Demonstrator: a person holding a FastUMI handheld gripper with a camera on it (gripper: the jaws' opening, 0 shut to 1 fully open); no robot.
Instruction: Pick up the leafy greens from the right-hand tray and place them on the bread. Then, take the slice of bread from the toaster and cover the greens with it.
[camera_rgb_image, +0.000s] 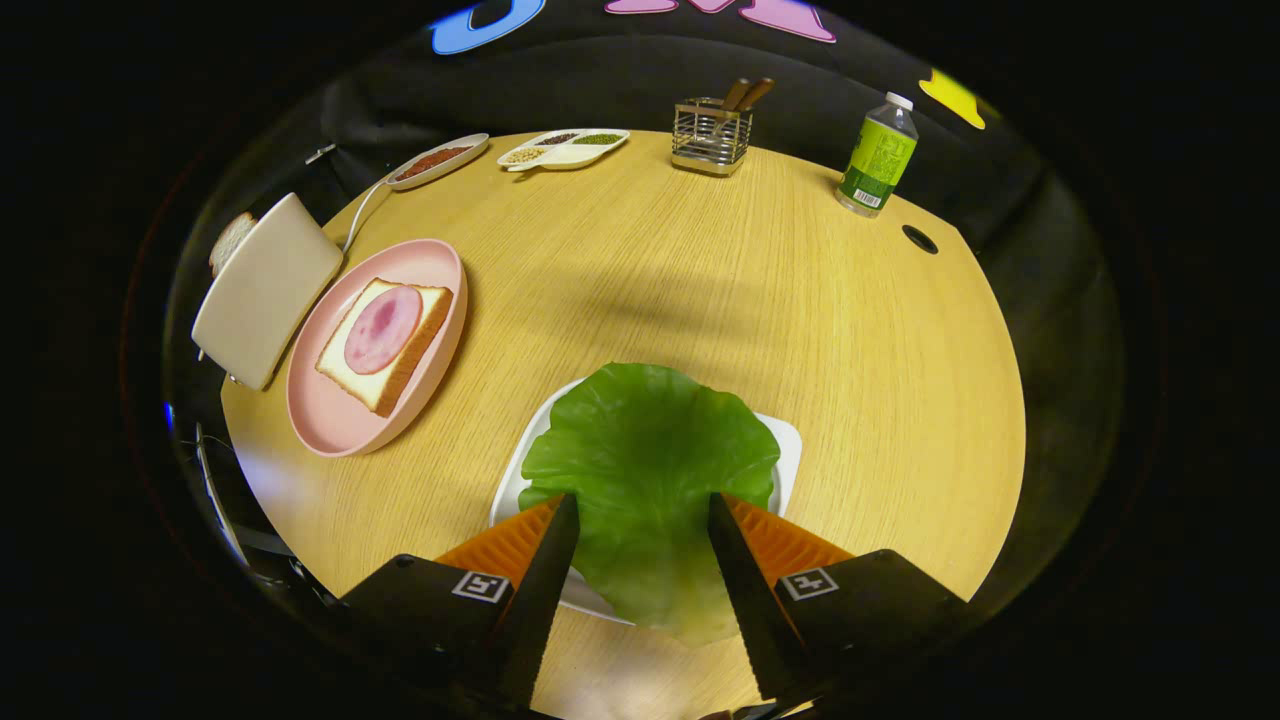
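Hand-held gripper (643, 510) was held open over a lettuce leaf (648, 470) on a white tray (788, 450).
The leaf was seen between the spread fingers, unclamped. Ahead-left, ham-topped bread (385, 345) lay on a pink plate (335, 425) beside the toaster (265, 290) on the desk (700, 290).

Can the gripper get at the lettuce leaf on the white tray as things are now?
Probably yes. The gripper is open with the lettuce leaf between its fingers, lying uncovered on the white tray, with nothing in the way.
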